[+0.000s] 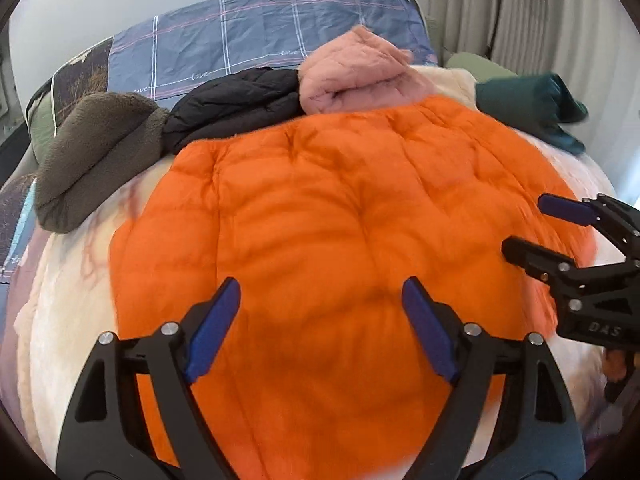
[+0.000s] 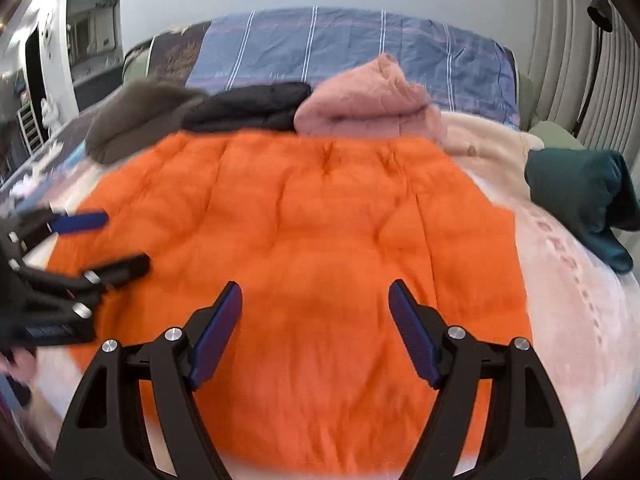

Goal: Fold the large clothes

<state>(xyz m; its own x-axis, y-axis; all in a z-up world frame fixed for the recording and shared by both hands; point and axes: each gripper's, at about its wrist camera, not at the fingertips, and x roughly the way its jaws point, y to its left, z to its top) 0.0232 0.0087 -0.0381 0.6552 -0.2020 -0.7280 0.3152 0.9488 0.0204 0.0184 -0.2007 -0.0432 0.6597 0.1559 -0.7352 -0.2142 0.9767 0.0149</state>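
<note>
An orange quilted jacket (image 1: pixel 320 220) lies spread flat on a cream blanket on the bed; it also shows in the right wrist view (image 2: pixel 304 232). My left gripper (image 1: pixel 320 292) is open and empty, hovering above the jacket's near part; it also shows at the left of the right wrist view (image 2: pixel 120 240). My right gripper (image 2: pixel 316 296) is open and empty above the jacket's near middle; it also shows at the right of the left wrist view (image 1: pixel 524 228).
Folded clothes line the far side: a grey-brown fleece (image 1: pixel 92 152), a black jacket (image 1: pixel 236 100), a pink jacket (image 1: pixel 360 72). A dark green garment (image 1: pixel 536 104) lies at the right. A cream blanket (image 2: pixel 568 300) covers the bed, a blue plaid sheet (image 1: pixel 260 28) behind.
</note>
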